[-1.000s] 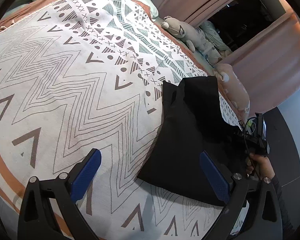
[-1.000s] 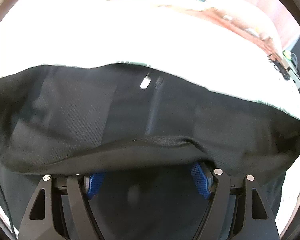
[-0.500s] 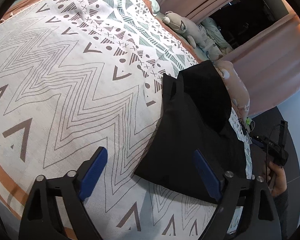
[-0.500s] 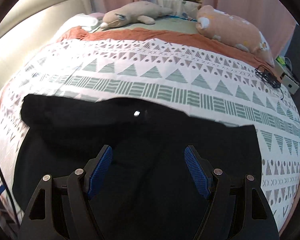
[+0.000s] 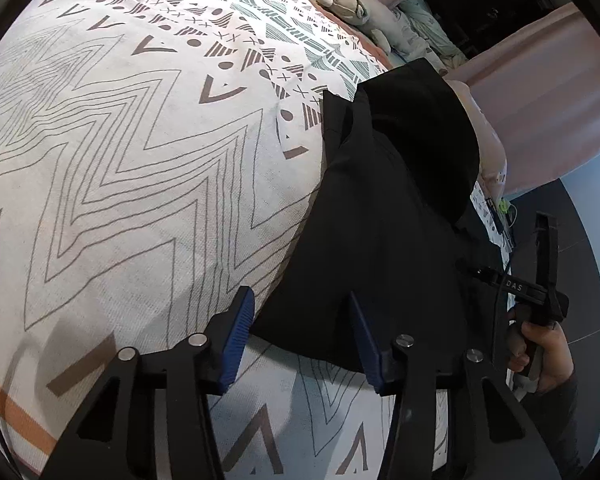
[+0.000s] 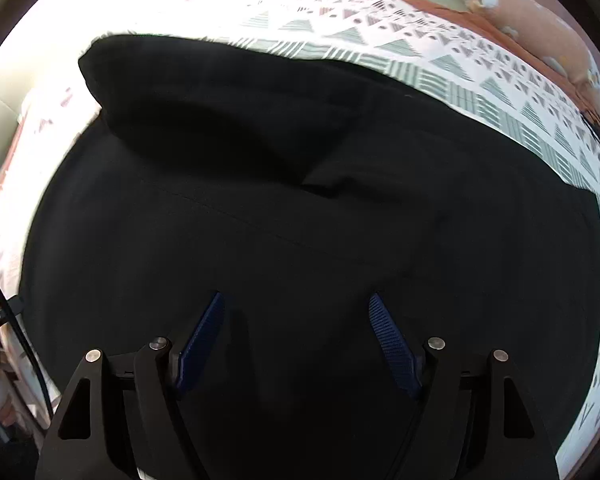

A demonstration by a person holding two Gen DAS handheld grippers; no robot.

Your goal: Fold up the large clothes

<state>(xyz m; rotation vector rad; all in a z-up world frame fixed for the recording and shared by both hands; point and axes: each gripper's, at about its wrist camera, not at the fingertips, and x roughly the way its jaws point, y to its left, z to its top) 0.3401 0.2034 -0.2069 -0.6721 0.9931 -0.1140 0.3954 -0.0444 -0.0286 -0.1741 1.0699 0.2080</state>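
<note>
We are looking at a large black fabric garment [image 5: 380, 220] lying spread on the bed, its near corner sitting just ahead of our left tool [image 5: 300, 320] and between that tool's two blue ribbed pads [image 5: 236, 344]. In the right wrist view the same black garment [image 6: 300, 220] is filling nearly everything ahead of our right tool [image 6: 296, 332], with a folded-over flap lying across its far part. The left tool's jaws are closing at this moment; the garment's corner is showing between them, but the pads are not pressing on it. The right tool is standing open above the cloth, its pads apart and gripping nothing.

Under the garment, the white bedspread with grey zigzag lines and triangle patterns [image 5: 140, 160] is stretching away ahead and to the left of the left tool. Far ahead of that tool, a grey stuffed animal [image 5: 352, 4] is lying at the head of the bed, and a peach-coloured plush toy [image 6: 532, 16] is sitting far ahead and to the right of the right tool. Pink curtains [image 5: 548, 92] are hanging beyond the bed. To the right of the left tool, a hand [image 5: 540, 352] is holding the black handle of the other tool.
</note>
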